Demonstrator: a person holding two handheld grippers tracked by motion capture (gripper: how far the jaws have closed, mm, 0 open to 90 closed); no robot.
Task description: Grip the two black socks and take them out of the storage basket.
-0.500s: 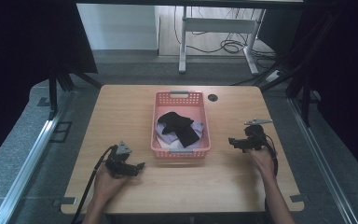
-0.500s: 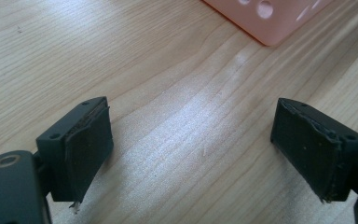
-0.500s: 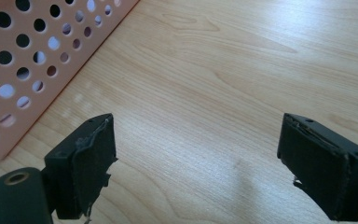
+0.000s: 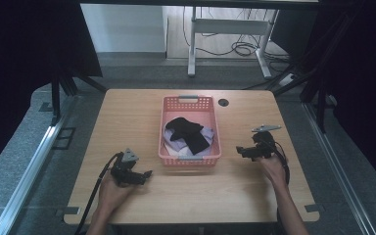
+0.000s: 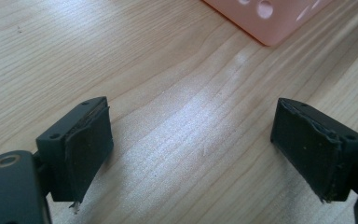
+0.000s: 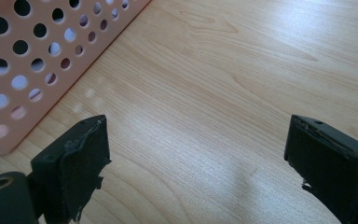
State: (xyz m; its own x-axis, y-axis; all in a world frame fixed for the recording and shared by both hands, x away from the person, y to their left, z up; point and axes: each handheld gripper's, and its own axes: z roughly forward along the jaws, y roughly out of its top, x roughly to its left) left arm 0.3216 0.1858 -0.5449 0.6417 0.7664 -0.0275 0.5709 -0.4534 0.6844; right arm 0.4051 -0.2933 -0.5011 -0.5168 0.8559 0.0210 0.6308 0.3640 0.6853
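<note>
A pink perforated basket (image 4: pixel 190 103) stands in the middle of the wooden table (image 4: pixel 132 112), holding a black garment (image 4: pixel 188 131) on top of pale lilac cloth (image 4: pixel 172 142). My left gripper (image 4: pixel 148 173) rests low over the table to the left of the basket's near corner, jaws wide apart with bare wood between them (image 5: pixel 191 149). My right gripper (image 4: pixel 240 150) hovers to the right of the basket, pointing toward it, open and empty (image 6: pixel 196 158). The basket corner (image 5: pixel 272 21) lies ahead of the left jaws; the basket wall (image 6: pixel 37 65) is at the left of the right gripper view.
A dark round grommet hole (image 4: pixel 223 102) sits in the table behind the basket. Metal frame rails (image 4: pixel 29 161) run along both sides of the table. A white desk leg and cables (image 4: pixel 240 46) are on the floor beyond.
</note>
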